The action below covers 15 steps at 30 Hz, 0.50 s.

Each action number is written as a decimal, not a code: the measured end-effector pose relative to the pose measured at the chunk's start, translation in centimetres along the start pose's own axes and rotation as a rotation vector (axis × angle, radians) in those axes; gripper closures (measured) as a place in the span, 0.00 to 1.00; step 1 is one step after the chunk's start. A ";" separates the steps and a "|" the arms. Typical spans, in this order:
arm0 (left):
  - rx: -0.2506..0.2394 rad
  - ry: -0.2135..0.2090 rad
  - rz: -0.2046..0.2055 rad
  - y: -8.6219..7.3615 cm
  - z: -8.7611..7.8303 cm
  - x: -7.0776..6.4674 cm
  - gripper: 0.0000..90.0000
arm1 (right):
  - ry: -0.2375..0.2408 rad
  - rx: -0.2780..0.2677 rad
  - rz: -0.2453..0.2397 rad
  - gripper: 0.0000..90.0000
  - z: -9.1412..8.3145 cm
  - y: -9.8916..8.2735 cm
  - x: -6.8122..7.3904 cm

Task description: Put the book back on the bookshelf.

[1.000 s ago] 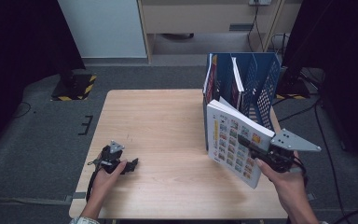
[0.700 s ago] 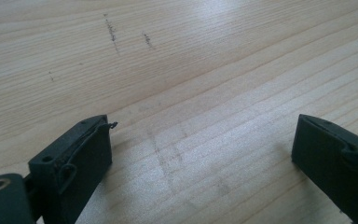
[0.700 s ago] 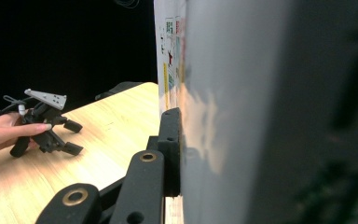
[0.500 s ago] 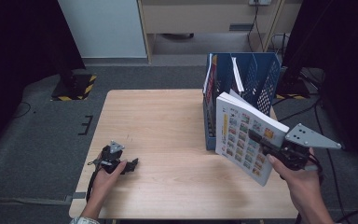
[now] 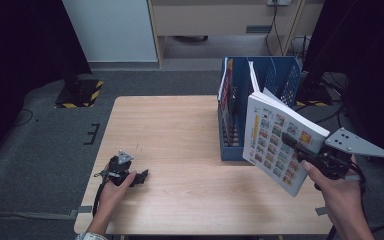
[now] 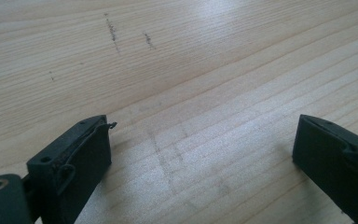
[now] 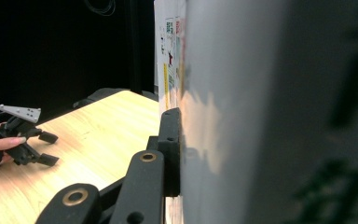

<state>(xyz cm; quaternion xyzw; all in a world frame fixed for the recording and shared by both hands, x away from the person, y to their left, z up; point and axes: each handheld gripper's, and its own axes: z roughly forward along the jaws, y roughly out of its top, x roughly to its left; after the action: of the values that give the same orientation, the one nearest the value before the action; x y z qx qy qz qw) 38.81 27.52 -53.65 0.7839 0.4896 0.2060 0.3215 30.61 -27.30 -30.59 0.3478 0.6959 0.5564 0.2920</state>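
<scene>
White-covered book (image 5: 280, 140) hangs at the right of the frame, clamped, as far as I can judge, in the right gripper (image 5: 300, 150) fingers, tilted just before the blue file rack (image 5: 260, 100), while the left gripper (image 5: 139, 177) rests open on the tabletop (image 5: 180, 130) at lower left.

A wooden table (image 5: 180, 130) stands on a grey floor (image 5: 45, 145). On the right far part of the table is a blue file rack (image 5: 240, 100), and books (image 5: 225, 92) stand upright in it. Far left on the floor is a stand with yellow-black stripes (image 5: 80, 92). Behind the table stands a white panel (image 5: 112, 30), and a beige cabinet (image 5: 215, 17) beside it.
</scene>
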 end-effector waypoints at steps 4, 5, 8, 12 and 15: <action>0.000 0.000 0.000 0.0 0.0 0.0 0.04 | -0.008 -0.006 0.003 0.82 -0.3 0.4 -0.3; 0.000 0.000 -0.001 0.0 0.0 0.0 0.04 | -0.012 -0.007 0.006 0.82 -0.3 0.6 -0.4; 0.001 0.001 0.000 0.0 0.0 0.0 0.04 | -0.026 -0.011 0.003 0.82 -0.6 1.2 -0.7; 0.001 0.000 0.000 0.0 0.0 0.0 0.04 | -0.042 -0.013 0.004 0.82 -0.8 1.7 -1.1; 0.002 0.000 0.000 0.0 0.0 0.0 0.04 | -0.048 -0.012 0.003 0.82 -0.9 1.8 -1.3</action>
<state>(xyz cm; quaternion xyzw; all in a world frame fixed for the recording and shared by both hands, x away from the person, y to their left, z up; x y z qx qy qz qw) 38.82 27.51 -53.64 0.7840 0.4899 0.2057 0.3209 30.93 -28.61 -28.59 0.3601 0.6849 0.5524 0.3100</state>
